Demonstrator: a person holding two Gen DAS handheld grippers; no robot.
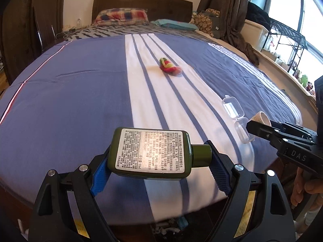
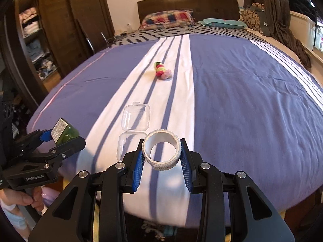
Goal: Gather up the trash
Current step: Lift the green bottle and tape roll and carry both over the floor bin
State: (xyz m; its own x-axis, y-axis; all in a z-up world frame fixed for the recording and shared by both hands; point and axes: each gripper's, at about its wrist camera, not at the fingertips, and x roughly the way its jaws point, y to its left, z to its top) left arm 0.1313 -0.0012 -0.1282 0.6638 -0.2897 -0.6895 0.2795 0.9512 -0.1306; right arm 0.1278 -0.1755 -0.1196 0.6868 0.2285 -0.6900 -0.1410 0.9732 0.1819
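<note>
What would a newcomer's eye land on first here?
First, the green bottle clamped sideways in the left hand-held gripper, and the white tape ring pinched in the right hand-held gripper. Beyond them, on the bedspread's white stripe, lie an open clear plastic case and a small colourful bundle.

Blue-and-white striped bedspread (image 2: 242, 100) covering the bed, red-and-green knotted fabric bundle (image 2: 161, 71) mid-bed on its white band, open clear plastic hinged case (image 2: 134, 127) nearer the foot, plaid pillow (image 2: 168, 18) beside teal pillow (image 2: 222, 23) before the dark wooden headboard (image 2: 187, 3).
</note>
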